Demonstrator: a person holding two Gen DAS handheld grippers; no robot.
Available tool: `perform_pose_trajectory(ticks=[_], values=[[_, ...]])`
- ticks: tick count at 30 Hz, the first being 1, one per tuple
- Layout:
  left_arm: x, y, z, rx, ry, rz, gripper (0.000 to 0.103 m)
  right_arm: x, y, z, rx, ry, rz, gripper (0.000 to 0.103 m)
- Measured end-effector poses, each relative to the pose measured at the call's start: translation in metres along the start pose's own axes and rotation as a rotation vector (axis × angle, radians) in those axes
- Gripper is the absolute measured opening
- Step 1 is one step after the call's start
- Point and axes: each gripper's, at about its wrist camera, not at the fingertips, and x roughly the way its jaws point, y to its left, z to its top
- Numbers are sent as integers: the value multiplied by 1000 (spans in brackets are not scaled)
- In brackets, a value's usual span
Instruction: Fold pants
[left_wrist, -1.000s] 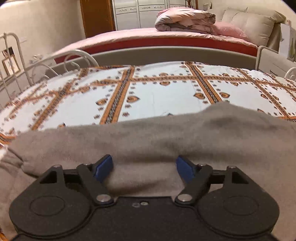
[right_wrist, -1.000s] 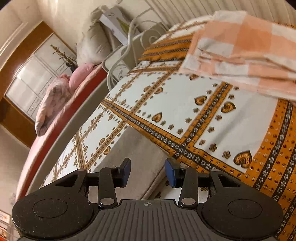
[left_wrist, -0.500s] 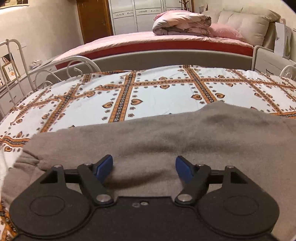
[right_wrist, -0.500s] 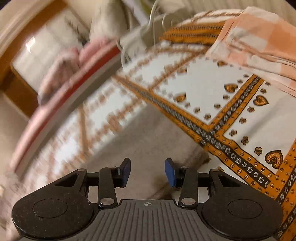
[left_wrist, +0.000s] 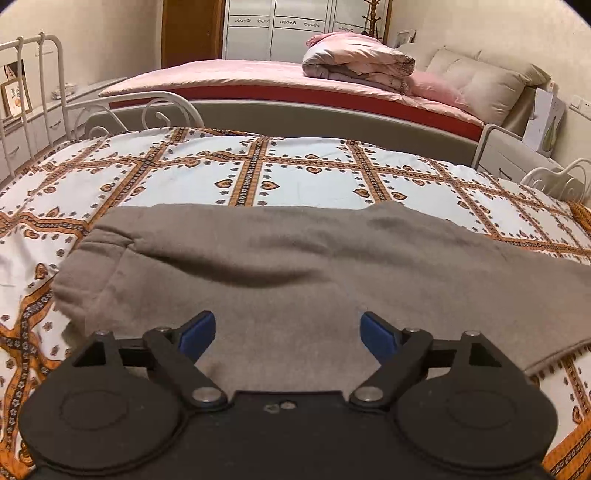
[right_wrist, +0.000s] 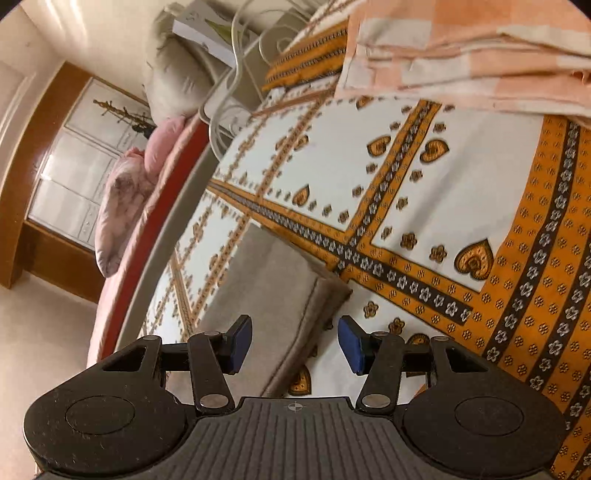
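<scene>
The grey-brown pants (left_wrist: 295, 266) lie folded in a long band across the patterned bedspread (left_wrist: 295, 173). My left gripper (left_wrist: 288, 332) is open and empty, just above the near part of the pants. In the right wrist view an end of the pants (right_wrist: 273, 288) lies under my right gripper (right_wrist: 295, 343), which is open and empty, its blue pads either side of the cloth's hemmed edge without touching it.
A folded peach checked cloth (right_wrist: 472, 51) lies on the bedspread at the far right. White metal bed rails (left_wrist: 147, 110) border the bed. A second bed with pink bedding (left_wrist: 351, 66) stands behind.
My left gripper has pulled back and risen, so more of the pants shows. My right gripper has swung across the bed and come over the end of the pants. Both stay open.
</scene>
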Motion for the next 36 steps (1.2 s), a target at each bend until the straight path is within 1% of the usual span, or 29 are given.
perform_pose_trajectory(ticks=[3,5,7,8,9,10,12,14,16,21,23,25,26,27,29,31,36], values=[[7,6,-3,-8,30,10,81,10,2,-2,-14,16,-10,52],[16,9,-4,-15,64,12,81,22,0,-3,-10,50,-40,52],[26,13,-7,-22,101,10,82,29,1,-4,-24,59,-42,52],[31,13,-8,-15,112,15,83,29,3,-4,-30,57,-35,52],[32,11,-10,0,111,22,86,30,5,-6,-36,66,-14,52],[34,8,-10,20,112,28,90,32,6,-8,-31,89,11,52],[37,2,-12,48,117,43,94,34,6,-13,-13,120,39,52],[39,-2,-12,63,122,51,96,33,6,-11,-22,100,25,52],[40,-1,-12,55,122,52,97,30,-3,-5,39,59,35,51],[39,-2,-12,50,120,56,97,33,-21,6,109,62,103,50],[40,-2,-12,50,120,56,97,35,-24,10,103,71,123,50],[40,-2,-12,48,119,58,97,36,-26,14,83,79,121,41],[40,-2,-12,48,119,59,97,37,-26,15,75,81,111,29],[40,-2,-12,48,119,61,97,37,-30,15,74,87,102,22],[40,-3,-12,47,119,63,97,39,-31,14,82,91,119,21],[40,-3,-11,51,119,65,97,39,-30,14,64,95,114,21],[40,-5,-12,62,115,75,97,41,-39,14,118,116,136,21]])
